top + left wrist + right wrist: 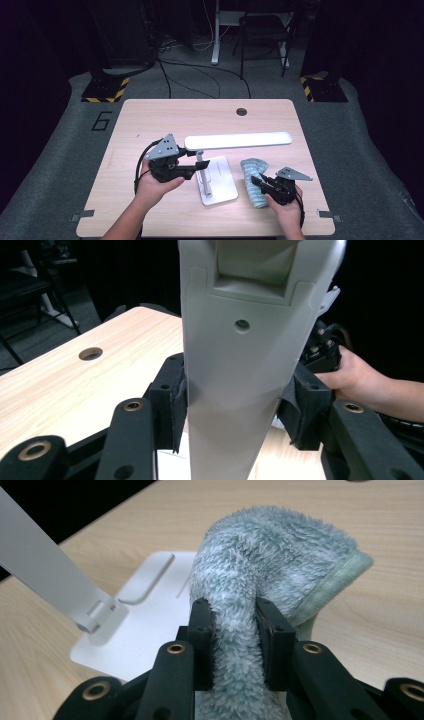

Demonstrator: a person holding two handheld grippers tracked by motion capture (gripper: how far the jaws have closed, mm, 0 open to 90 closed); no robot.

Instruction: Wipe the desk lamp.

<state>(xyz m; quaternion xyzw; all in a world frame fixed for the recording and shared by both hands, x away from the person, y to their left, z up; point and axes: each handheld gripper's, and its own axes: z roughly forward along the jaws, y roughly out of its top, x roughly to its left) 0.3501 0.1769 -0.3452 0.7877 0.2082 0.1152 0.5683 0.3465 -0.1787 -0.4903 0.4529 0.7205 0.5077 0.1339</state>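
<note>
A white desk lamp stands mid-table, its long flat head (237,140) level above a square base (220,182). My left gripper (197,169) is shut on the lamp's upright arm (235,365); both black pads press against its sides in the left gripper view. To the right of the base lies a fluffy teal cloth (254,167). My right gripper (260,182) is shut on a bunched fold of that cloth (280,550), which rests on the wood. The lamp's base (145,610) and slanted arm (45,575) sit just left of the cloth in the right gripper view.
The wooden table (150,115) has a round cable hole (241,111) near its far edge. Beyond it, on the dark floor, stand a chair (262,35), cables and striped stand feet (102,90). The hand holding the right gripper (360,380) is behind the lamp arm.
</note>
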